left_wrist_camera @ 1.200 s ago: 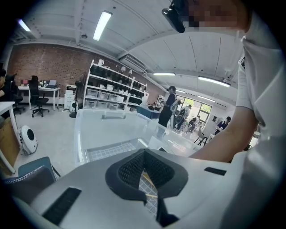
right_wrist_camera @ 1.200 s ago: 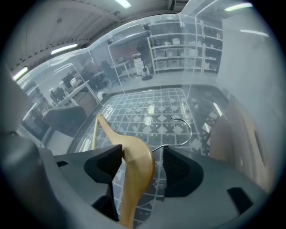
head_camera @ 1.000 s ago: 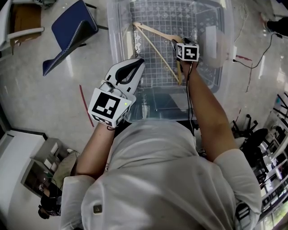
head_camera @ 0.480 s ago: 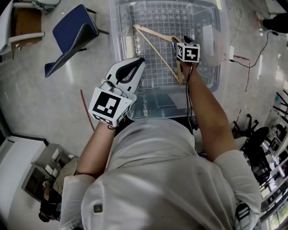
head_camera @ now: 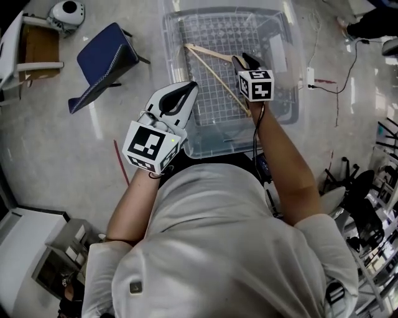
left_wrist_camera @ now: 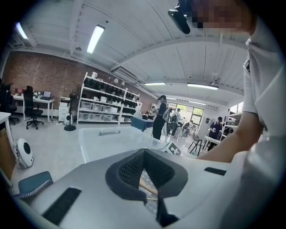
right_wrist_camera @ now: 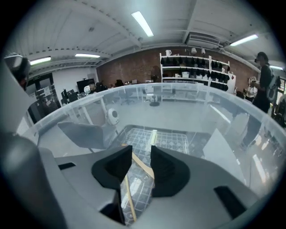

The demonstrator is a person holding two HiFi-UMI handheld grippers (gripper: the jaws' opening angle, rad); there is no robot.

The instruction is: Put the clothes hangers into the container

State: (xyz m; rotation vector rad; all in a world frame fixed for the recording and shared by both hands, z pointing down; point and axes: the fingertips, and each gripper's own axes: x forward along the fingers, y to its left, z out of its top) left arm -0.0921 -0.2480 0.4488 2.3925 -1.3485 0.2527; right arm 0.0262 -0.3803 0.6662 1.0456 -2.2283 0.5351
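A wooden clothes hanger [head_camera: 214, 74] lies on the grid floor of the clear plastic container [head_camera: 292, 81]. My right gripper [head_camera: 244, 60] hangs over the container, just above the hanger's hook end. Its jaws are closing and stand partly apart. In the right gripper view the hanger [right_wrist_camera: 142, 166] shows through the gap of the right gripper [right_wrist_camera: 141, 152], lying below it and untouched by the pads. My left gripper [head_camera: 186, 87] is shut and empty at the container's near left rim. The left gripper [left_wrist_camera: 144, 152] points over the container [left_wrist_camera: 111, 138].
A blue chair [head_camera: 102, 59] stands left of the container, with a white round device [head_camera: 67, 11] and a wooden box [head_camera: 37, 43] behind it. Cables [head_camera: 323, 81] run on the floor to the right. People [left_wrist_camera: 160, 117] and shelves [left_wrist_camera: 107, 105] stand far off.
The head view has drawn back, so the container sits higher in the picture. The right gripper has shifted slightly left over the hanger. The left gripper keeps its place.
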